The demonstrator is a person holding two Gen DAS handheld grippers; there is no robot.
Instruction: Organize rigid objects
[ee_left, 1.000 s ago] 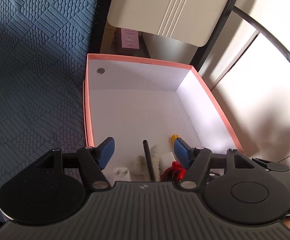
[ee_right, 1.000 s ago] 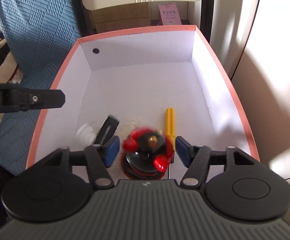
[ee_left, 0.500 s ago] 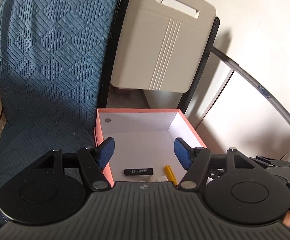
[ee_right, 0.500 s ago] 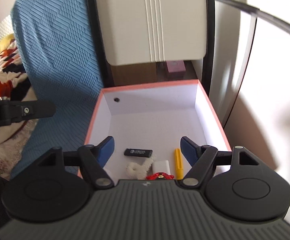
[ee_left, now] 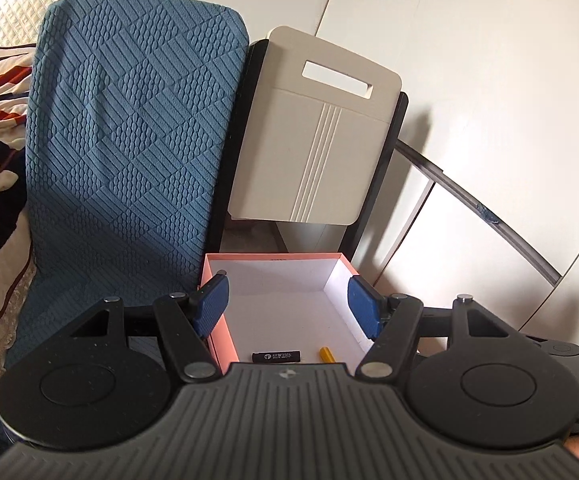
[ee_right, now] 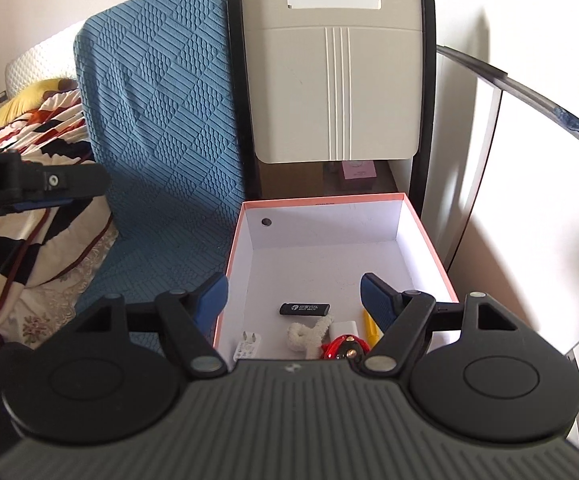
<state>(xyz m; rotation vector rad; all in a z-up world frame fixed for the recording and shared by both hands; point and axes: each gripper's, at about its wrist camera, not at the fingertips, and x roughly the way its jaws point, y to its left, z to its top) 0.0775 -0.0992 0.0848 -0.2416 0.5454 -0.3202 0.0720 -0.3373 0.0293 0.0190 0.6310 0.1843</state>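
Two grippers, both spread, nothing between the pads: left gripper [ee_left: 288, 308], right gripper [ee_right: 293, 300]. Beyond them a pink-rimmed shoebox [ee_right: 429, 236] stands on the floor beside a blue textured cover [ee_right: 161, 128]. Inside, near end: black USB stick [ee_right: 304, 309], white charger plug [ee_right: 247, 346], fuzzy white piece [ee_right: 309, 332], yellow marker [ee_right: 370, 326] partly behind a pad, red toy [ee_right: 343, 350] cut off by the gripper body. Small white block beside it, kind unclear.

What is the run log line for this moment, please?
left gripper: open, empty | right gripper: open, empty | pink box: holds black stick, red toy
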